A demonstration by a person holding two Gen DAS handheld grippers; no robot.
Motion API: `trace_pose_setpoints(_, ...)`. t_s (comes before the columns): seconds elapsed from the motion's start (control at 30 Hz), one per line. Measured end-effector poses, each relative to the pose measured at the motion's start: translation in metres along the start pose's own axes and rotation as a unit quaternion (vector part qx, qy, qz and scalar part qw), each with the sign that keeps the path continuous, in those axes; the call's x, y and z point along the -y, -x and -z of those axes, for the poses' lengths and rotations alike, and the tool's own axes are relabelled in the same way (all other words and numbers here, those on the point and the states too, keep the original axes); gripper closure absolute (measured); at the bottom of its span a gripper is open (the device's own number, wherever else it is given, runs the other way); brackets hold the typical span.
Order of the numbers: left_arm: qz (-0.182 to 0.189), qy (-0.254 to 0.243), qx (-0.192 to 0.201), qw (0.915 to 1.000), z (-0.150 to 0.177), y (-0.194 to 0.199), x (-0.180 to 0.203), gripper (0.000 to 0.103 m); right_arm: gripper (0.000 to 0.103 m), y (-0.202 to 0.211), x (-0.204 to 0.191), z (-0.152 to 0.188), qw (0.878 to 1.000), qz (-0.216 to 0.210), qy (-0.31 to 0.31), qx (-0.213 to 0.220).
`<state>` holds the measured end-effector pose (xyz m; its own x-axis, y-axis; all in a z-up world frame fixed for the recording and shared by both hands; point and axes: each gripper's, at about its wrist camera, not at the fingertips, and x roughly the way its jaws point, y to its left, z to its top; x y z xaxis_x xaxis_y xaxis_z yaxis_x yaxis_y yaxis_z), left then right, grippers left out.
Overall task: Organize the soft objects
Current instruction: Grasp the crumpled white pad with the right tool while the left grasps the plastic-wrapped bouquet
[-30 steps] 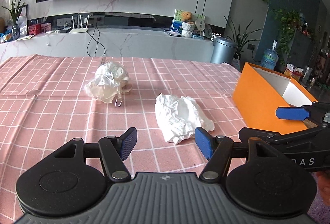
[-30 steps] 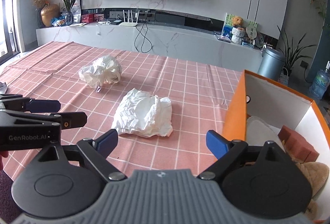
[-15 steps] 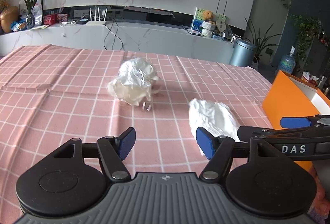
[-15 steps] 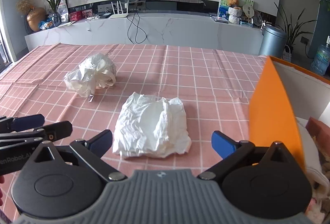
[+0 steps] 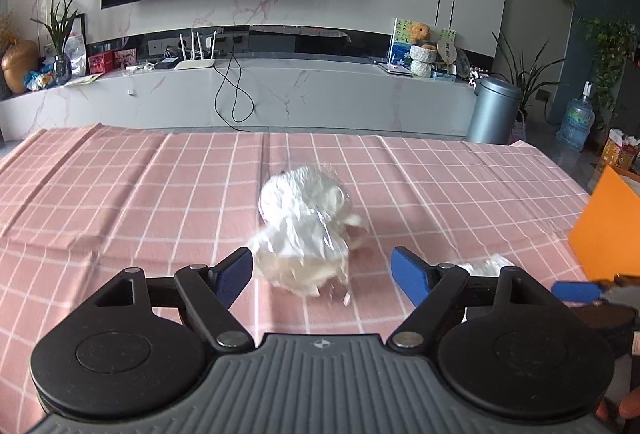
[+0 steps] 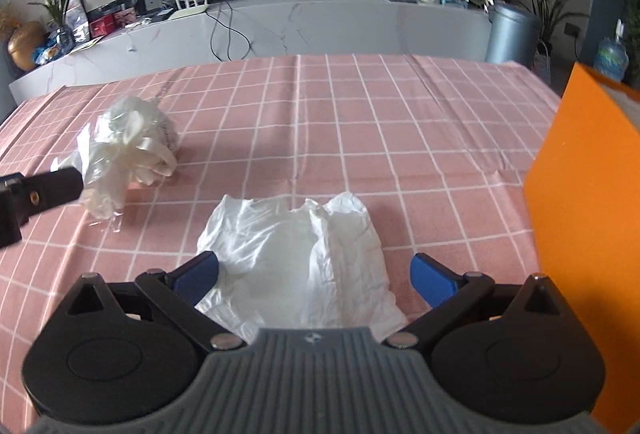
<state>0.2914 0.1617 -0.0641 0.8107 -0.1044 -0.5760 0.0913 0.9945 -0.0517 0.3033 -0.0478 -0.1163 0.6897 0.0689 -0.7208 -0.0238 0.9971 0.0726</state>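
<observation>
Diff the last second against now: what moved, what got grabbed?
Both came forward: left hand-held gripper toward the clear plastic-wrapped white bundle, right hand-held gripper down over the crumpled white paper sheet. Left jaws have just been opening; both now bracket their targets. Nothing grabbed. Both items, orange box unmoved.

black tongs, blue pads; ribbed grey housing

Crumpled plastic bag, white tissue on cloth.
</observation>
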Motion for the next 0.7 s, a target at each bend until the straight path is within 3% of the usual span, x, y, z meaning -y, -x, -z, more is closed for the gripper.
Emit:
trace_pose_setpoints(0.13, 0.001, -0.012, -0.017, 0.9998, -0.019, -0.023, -0.001, 0.010, 0.002, -0.013, 0.002, -0.002, 0.999, -0.022, -0.022, -0.018)
trace_pose_setpoints(0.37, 0.013, -0.037, -0.112, 0.9929, -0.049, -0.069, -0.004, 0.012, 0.012, -0.017, -0.013, -0.004, 0.999, -0.029, 0.029, -0.018)
trace_pose_setpoints(0.47, 0.021, -0.073, -0.165, 0.9833, -0.058, -0.086, -0.001, 0.015, 0.018, -0.016, -0.013, -0.008, 0.998, -0.038, 0.036, -0.026)
trace_pose_setpoints(0.6, 0.022, -0.124, -0.233, 0.9643, -0.065, -0.109, 0.006, 0.020, 0.029, -0.013, -0.015, -0.010, 0.997, -0.048, 0.046, -0.029)
trace_pose_setpoints(0.7, 0.014, -0.151, -0.254, 0.9551, -0.068, -0.117, 0.012, 0.024, 0.035, -0.012, -0.017, -0.010, 0.997, -0.055, 0.051, -0.028)
